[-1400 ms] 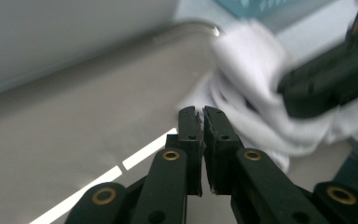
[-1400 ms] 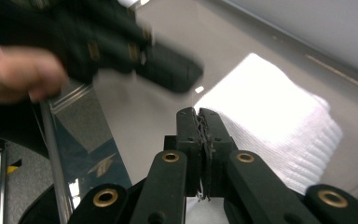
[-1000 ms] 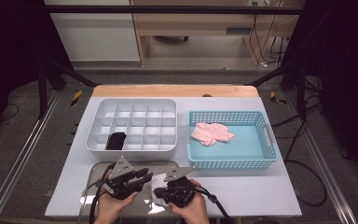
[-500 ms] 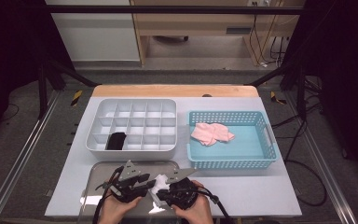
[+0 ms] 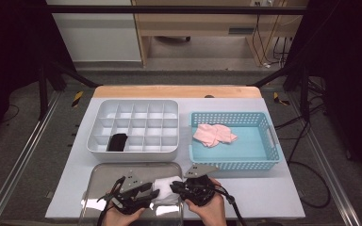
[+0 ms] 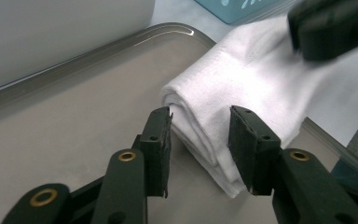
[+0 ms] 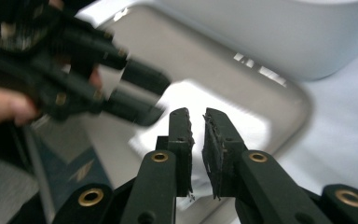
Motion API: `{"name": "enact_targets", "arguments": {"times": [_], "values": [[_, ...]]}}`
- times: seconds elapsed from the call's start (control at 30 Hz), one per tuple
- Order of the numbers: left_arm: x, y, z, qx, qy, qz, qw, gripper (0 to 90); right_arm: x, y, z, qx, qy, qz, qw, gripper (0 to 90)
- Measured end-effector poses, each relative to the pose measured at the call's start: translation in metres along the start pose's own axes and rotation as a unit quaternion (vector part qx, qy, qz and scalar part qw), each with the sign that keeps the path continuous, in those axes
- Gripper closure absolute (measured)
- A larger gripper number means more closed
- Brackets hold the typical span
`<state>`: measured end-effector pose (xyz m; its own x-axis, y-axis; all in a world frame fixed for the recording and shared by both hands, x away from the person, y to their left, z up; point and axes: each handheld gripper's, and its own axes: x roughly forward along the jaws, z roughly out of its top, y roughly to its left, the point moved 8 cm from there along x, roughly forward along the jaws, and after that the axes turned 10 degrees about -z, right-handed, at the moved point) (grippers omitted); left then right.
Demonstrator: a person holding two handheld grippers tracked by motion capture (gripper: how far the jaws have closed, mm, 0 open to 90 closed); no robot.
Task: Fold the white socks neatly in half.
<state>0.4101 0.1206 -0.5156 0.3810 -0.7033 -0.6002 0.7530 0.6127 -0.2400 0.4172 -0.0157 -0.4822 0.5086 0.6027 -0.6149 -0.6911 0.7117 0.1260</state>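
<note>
A folded white cloth (image 5: 166, 189) lies on a metal tray (image 5: 122, 170) at the table's near edge. My left gripper (image 5: 150, 193) comes at it from the left. In the left gripper view its jaws (image 6: 199, 140) stand open, with the rolled end of the white cloth (image 6: 242, 88) just beyond and partly between the tips. My right gripper (image 5: 175, 187) is at the cloth's right side. Its jaws (image 7: 196, 123) are shut to a thin slit with nothing seen between them, and the white cloth (image 7: 200, 100) lies beyond the tips.
A white divided organiser (image 5: 136, 107) stands behind the tray, with a black item (image 5: 118, 142) in a front-left cell. To the right, a blue basket (image 5: 259, 141) holds a pink cloth (image 5: 214, 135). The other gripper (image 7: 84, 74) looms close in the right gripper view.
Both hands have drawn back a little toward the near edge of the table, and the grippers now sit close on either side of the white cloth.
</note>
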Motion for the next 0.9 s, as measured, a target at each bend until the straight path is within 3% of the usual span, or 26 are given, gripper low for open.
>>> {"name": "enact_targets", "arguments": {"times": [0.1,0.23,0.37,0.5,0.73,0.9], "values": [[0.0,0.001,0.0,-0.001,0.0,0.005,1.0,53.5,0.0,-0.004,0.002,0.005,-0.002,-0.011,0.9999,84.3],[0.0,0.001,0.0,-0.007,-0.004,0.002,1.0,49.7,0.006,-0.003,-0.012,-0.002,0.024,-0.007,0.9997,86.8],[0.0,-0.001,0.004,-0.011,-0.014,-0.008,0.9998,42.9,0.011,-0.003,-0.028,0.0,0.04,-0.005,0.9992,87.4],[0.003,-0.003,0.009,-0.018,-0.022,-0.024,0.9993,39.4,0.01,-0.005,-0.03,0.001,0.04,-0.005,0.9992,87.4],[0.005,-0.002,0.001,-0.023,-0.004,-0.023,0.9995,39.4,0.003,-0.003,-0.025,0.004,0.024,0.003,0.9997,86.7],[0.005,-0.002,-0.002,-0.025,0.005,-0.025,0.9994,38.5,0.007,0.003,-0.032,-0.002,0.036,0.009,0.9993,87.6]]}}
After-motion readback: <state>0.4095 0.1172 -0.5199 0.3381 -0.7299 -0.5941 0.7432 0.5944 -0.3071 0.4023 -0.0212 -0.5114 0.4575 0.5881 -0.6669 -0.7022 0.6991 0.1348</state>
